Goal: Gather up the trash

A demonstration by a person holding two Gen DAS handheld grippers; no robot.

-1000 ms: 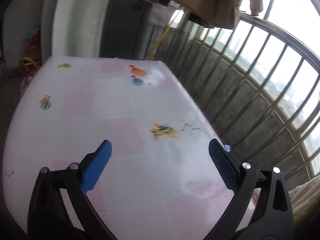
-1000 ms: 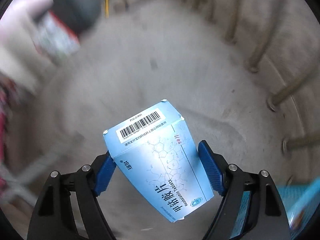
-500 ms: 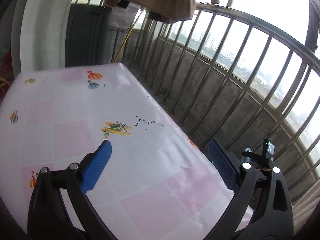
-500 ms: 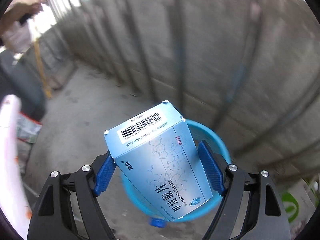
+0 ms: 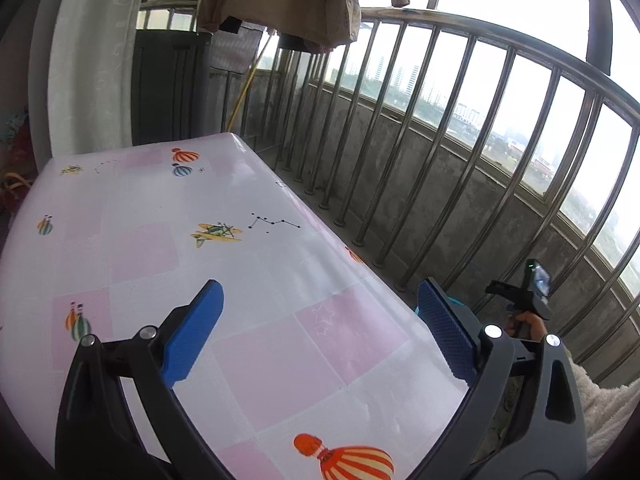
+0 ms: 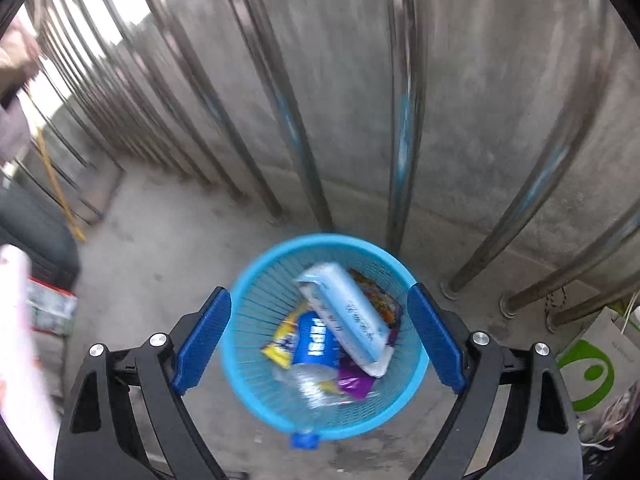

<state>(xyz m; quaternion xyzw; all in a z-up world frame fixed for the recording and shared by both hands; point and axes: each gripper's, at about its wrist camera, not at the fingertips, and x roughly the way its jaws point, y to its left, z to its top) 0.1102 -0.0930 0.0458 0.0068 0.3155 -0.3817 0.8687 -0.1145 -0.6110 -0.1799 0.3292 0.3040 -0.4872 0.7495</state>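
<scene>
Right, status from my end:

right tongs point(image 6: 320, 340): spread wide, nothing between the pads, hanging directly over the blue mesh bin point(image 6: 256, 292).
left tongs point(image 5: 320, 328): also spread and empty, hovering low over the near end of the table point(image 5: 280, 360).
box: the pale blue carton point(image 6: 346, 316) lies inside the bin, tilted, leaning across the other trash. View is motion-blurred, so I can't read its print.
bin contents: blue can point(image 6: 316, 346), yellow wrapper point(image 6: 282, 346), purple wrapper point(image 6: 354, 382), a clear plastic bottle point(image 6: 308, 384) and an orange-patterned packet point(image 6: 376, 296) under the carton.
bin location: on the concrete floor just beside the railing posts point(image 6: 400, 140), past the table's right edge; its rim barely shows behind my left tongs' right pad.
table: pink-and-white cloth with balloon and plane prints; I see no loose trash on the part in view.
handling, carton: my guess is light thin card, probably near empty. It dents if squeezed hard. Take it across the two broad faces near the middle, light pinch.
handling, rest: wrappers are limp and slick, so pinch an edge or fold. Can and bottle roll, so grip across the body.
progress: this item looks deposited; judging by the bare cloth, little or nothing is left up top.
risk: bin is light mesh, easy to tip if clipped.
</scene>
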